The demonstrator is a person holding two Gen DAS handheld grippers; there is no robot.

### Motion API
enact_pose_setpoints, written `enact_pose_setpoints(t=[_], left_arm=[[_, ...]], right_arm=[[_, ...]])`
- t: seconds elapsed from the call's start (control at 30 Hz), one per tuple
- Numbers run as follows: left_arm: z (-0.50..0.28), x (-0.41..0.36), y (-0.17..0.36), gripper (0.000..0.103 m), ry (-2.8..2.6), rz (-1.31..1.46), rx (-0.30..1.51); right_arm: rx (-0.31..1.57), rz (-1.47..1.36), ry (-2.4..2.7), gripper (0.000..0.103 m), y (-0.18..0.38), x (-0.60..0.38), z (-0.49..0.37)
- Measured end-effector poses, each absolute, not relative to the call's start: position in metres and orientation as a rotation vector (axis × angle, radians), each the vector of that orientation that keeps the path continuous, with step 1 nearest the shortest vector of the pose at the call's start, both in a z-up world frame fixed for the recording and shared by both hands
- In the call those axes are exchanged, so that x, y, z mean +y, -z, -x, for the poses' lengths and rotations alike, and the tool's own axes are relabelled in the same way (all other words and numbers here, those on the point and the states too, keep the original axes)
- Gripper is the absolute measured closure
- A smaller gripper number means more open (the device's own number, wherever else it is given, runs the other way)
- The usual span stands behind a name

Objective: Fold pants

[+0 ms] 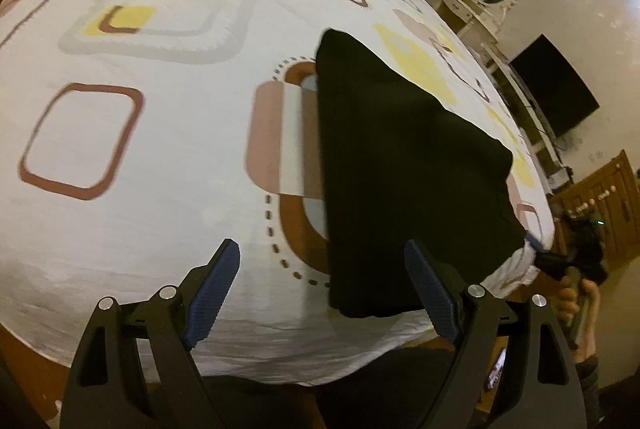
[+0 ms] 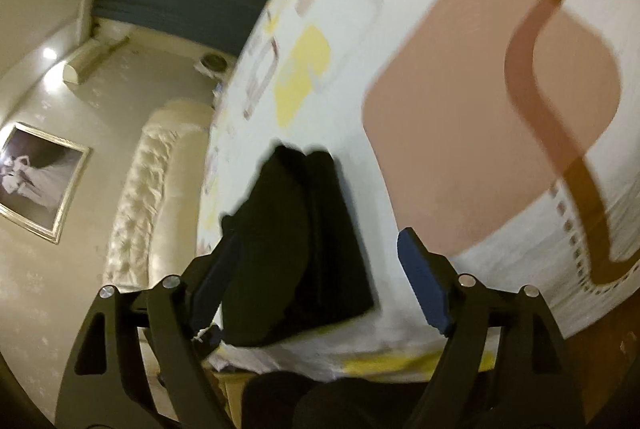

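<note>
Already the pants (image 1: 408, 165) lay as a black, folded block on the patterned sheet (image 1: 160, 149), close to the near edge of the bed and toward its right-hand corner. In the left wrist view their long axis ran away from the near edge, narrowing toward the far end, and the block sat ahead and to the right of the left gripper (image 1: 324, 285). Its right finger overlapped the near corner of the cloth in the picture, while its left finger stood over bare sheet. Those jaws stood wide with nothing between them. The right gripper (image 2: 316, 269) also stood wide; in its own view the near end of the pants lay between the fingers, nearer the left one, but the pads did not press on the cloth. Whether that left finger touched the fabric could not be told through the blur. In the left view the right gripper (image 1: 536, 245) showed at the bed's right corner, just beside the pants' near right corner, with a hand (image 1: 576, 301) on its handle. So the right gripper seemed the nearer to the pants. Any further fold would probably run along the long axis, bringing the far end toward the near edge.
</note>
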State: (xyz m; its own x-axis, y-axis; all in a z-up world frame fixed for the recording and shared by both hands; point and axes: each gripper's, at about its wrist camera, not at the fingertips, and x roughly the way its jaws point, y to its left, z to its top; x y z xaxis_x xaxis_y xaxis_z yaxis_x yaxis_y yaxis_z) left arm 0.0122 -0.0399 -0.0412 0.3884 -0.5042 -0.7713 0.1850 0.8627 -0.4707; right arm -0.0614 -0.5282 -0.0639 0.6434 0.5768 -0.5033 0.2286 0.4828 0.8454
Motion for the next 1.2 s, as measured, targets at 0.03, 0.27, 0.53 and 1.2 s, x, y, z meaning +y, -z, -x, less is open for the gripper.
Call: enact_pose_setpoints(t=[0.03,0.27,0.53,1.2], left_arm=[[-0.014,-0.042,0.043,0.020,0.468,0.338,1.097],[-0.026,-0.054,0.057,0.020,0.575,0.436,1.143],[-0.037,-0.056,0.073,0.020,0.658,0.563,1.180],[-0.034,-0.079,0.059,0.061,0.646,0.457,1.145]], right_arm=[[0.907,-1.083,-0.268,0.023,0.070,-0.522,0.058],[0.987,-1.043,-0.324,0.023,0.083,-0.494,0.047],[0.997,-1.035,-0.378,0.023,0.091,-0.477,0.040],[1.003,-0.908,-0.322,0.060,0.086,-0.456,0.037]])
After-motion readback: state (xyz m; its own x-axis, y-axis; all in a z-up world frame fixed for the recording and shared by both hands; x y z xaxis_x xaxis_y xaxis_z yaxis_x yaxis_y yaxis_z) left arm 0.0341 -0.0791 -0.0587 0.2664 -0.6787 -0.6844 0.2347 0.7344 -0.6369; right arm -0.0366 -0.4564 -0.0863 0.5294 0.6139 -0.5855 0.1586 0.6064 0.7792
